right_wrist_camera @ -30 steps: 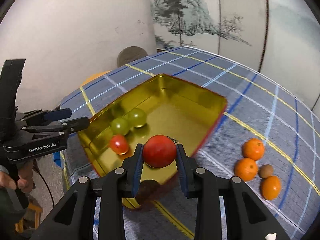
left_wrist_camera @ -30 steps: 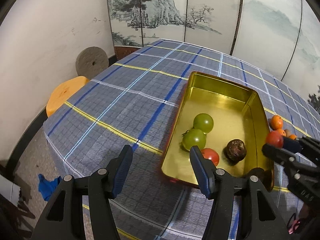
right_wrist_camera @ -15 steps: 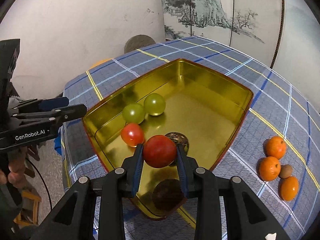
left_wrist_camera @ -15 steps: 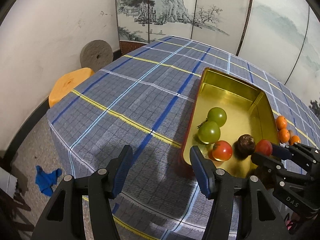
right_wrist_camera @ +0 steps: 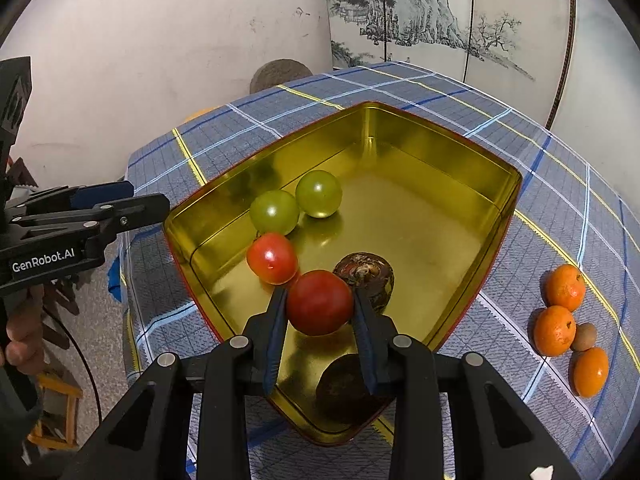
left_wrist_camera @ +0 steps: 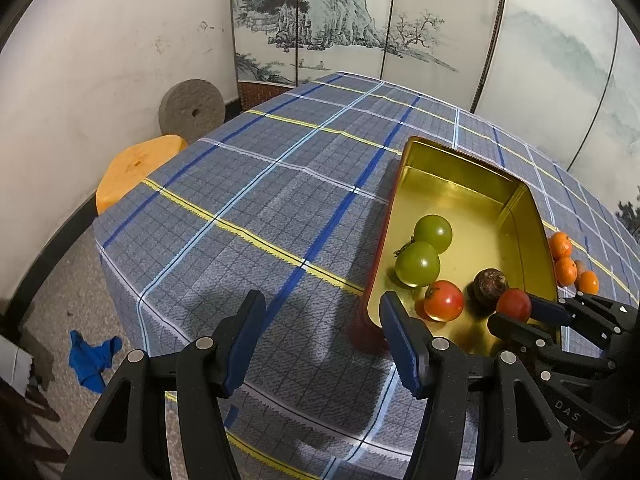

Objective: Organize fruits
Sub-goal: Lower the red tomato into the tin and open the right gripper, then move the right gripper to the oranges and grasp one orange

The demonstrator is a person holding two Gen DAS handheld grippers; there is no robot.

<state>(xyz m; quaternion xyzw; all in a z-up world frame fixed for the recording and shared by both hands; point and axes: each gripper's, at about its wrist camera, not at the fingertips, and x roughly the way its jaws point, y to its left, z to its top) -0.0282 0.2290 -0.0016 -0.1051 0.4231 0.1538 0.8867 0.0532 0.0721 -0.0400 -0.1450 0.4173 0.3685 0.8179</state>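
A black two-finger right gripper [right_wrist_camera: 320, 312] with blue rubber pads clamps a smooth, glossy red tomato [right_wrist_camera: 319, 302] and holds it low inside a shallow rectangular gold-coloured metal tin [right_wrist_camera: 440, 152], whose polished floor mirrors the fruit and whose outer wall shows red along the edge. The pads press on both sides of the tomato.

Four other pieces lie in the tin: two round, shiny green tomatoes [right_wrist_camera: 276, 212] touching each other near the left wall, a smaller red tomato [right_wrist_camera: 272, 258] just beside them, and a dark brown, rough-skinned round fruit [right_wrist_camera: 366, 276] directly behind the held tomato. Whether the held tomato rests on the tin floor cannot be told.

The left gripper [left_wrist_camera: 320, 336], also black with ribbed blue pads, hangs over the tin's near corner with its jaws partly apart and nothing between them; one finger stands above the cloth, the other above the tin's rim.

The tin sits on a woven blue-grey plaid tablecloth [left_wrist_camera: 248, 208] crossed by yellow, white and blue lines. Outside the tin, on the cloth to its right, three dimpled orange mandarins [right_wrist_camera: 554, 330] cluster around a small brown fuzzy kiwi-like fruit [right_wrist_camera: 584, 336].

Behind the table stand a painted folding screen [left_wrist_camera: 340, 20] with an ink landscape, a grey millstone disc [left_wrist_camera: 192, 106] against the white wall and an orange stool [left_wrist_camera: 136, 168].
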